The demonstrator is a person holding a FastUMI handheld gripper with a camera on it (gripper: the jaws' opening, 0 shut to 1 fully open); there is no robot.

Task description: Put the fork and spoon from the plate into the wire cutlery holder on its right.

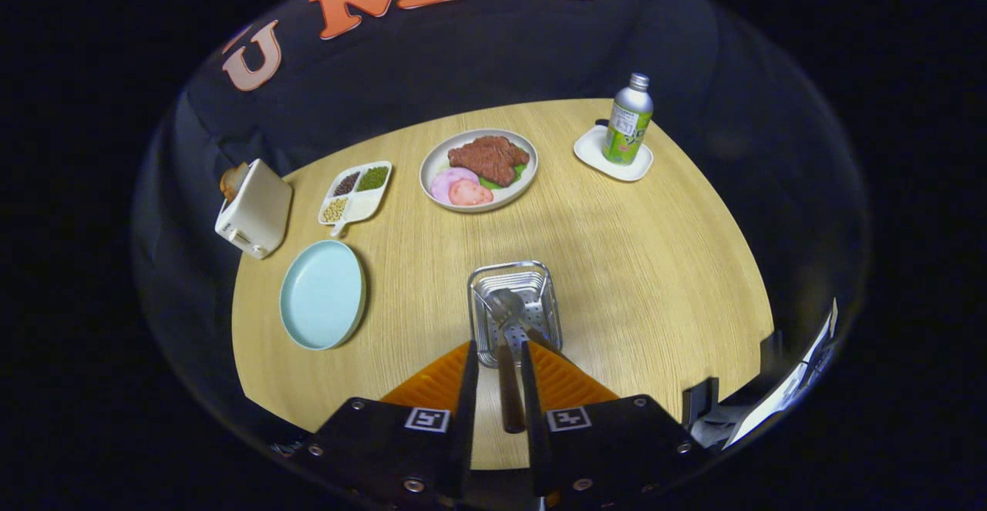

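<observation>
Pale blue plate (321, 294) left of the claw (497, 357) — silver wire holder (515, 307) ahead, light wood-grain bench (640, 264), cream toaster (254, 209).

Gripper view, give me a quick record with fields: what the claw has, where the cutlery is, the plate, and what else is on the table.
claw: shut on a wooden-handled spoon, bowl end inside the holder
wire cutlery holder: just ahead of the fingers; a second wooden handle leans inside, likely the fork
light blue plate: left of the holder, bare
other items: toaster, divided dish of beans, plate of meat, drink bottle on a white coaster
</observation>
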